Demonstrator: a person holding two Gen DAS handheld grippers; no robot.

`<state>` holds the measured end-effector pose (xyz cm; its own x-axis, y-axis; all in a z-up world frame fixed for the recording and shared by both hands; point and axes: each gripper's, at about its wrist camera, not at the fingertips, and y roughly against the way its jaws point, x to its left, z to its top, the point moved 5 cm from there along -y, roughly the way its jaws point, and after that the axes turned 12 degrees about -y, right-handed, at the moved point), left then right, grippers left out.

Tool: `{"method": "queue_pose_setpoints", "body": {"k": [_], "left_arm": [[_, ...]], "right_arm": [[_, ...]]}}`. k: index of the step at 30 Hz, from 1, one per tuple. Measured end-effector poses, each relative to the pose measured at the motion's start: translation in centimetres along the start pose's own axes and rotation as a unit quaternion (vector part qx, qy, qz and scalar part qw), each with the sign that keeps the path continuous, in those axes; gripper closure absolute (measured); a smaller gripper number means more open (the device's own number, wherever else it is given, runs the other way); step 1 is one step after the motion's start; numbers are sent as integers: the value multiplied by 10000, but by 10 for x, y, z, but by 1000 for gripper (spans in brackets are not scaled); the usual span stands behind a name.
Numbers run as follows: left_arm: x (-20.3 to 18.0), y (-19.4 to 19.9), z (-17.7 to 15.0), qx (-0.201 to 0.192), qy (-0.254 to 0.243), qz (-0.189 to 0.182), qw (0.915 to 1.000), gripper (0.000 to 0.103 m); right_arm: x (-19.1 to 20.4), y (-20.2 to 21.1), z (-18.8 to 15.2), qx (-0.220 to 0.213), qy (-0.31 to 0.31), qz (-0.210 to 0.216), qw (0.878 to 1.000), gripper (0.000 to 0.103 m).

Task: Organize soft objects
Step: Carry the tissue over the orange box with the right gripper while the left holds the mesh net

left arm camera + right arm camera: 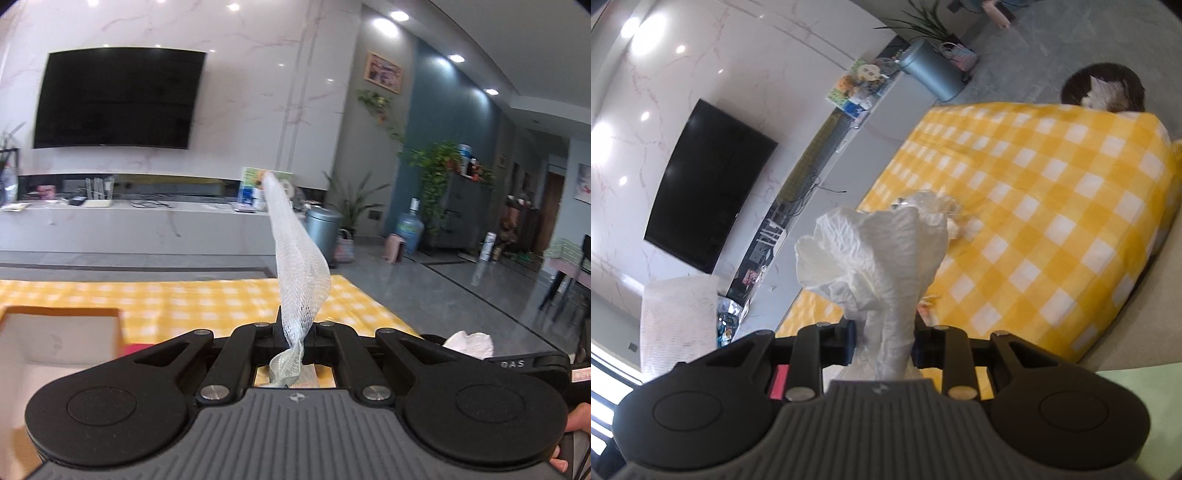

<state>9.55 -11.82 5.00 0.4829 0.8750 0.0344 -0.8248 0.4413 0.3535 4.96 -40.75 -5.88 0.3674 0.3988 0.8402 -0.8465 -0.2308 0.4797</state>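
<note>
In the left wrist view my left gripper point(293, 338) is shut on a white mesh net sleeve point(299, 266), which sticks up and away from the jaws above the yellow checked tablecloth point(184, 299). Its short end hangs down behind the jaws. In the right wrist view my right gripper point(884, 343) is shut on a crumpled white paper tissue point(875, 258) that fans out above the fingers. The same tissue point(469, 343) shows at the right edge of the left wrist view. The mesh net point(676, 317) appears at the left of the right wrist view.
An open cardboard box point(62, 332) sits on the cloth at the left. A clear crumpled plastic wrap point(931, 206) lies on the tablecloth point(1052, 221). On the floor beyond the table stand a dark round basket point(1104, 88) with white scraps and a grey bin point(931, 74).
</note>
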Motion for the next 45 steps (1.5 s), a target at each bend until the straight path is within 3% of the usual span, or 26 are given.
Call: {"method": "queue_pose_setpoints", "body": {"k": [7,11,24,28,34,38,45], "left_arm": [[49,40,2,-132,309,627,9975,99],[79,61,0,-354,598,535,9962,99],[174,87,-24,-596,1380,1170,9817,99],[200,84,-38,-483,1758,1143,9766,99],[227,78,-56,-280,1872,1064,9761,99],[238,73,-71,76,2142,875,9728,99],[256,72,-91,455,2271,1091,9667,99]], "right_arm": [[46,7,-30,67,631,280,9976,75],[73,1,-54,224,995,372,9941,75],[167,-29,-148,620,2219,801,9698,75],[189,-44,-164,596,2404,733,9661,75],[219,-70,-196,678,2773,451,9573,75],[230,-91,-218,739,3119,138,9471,75],[233,-138,-254,1070,3624,-305,9253,75]]}}
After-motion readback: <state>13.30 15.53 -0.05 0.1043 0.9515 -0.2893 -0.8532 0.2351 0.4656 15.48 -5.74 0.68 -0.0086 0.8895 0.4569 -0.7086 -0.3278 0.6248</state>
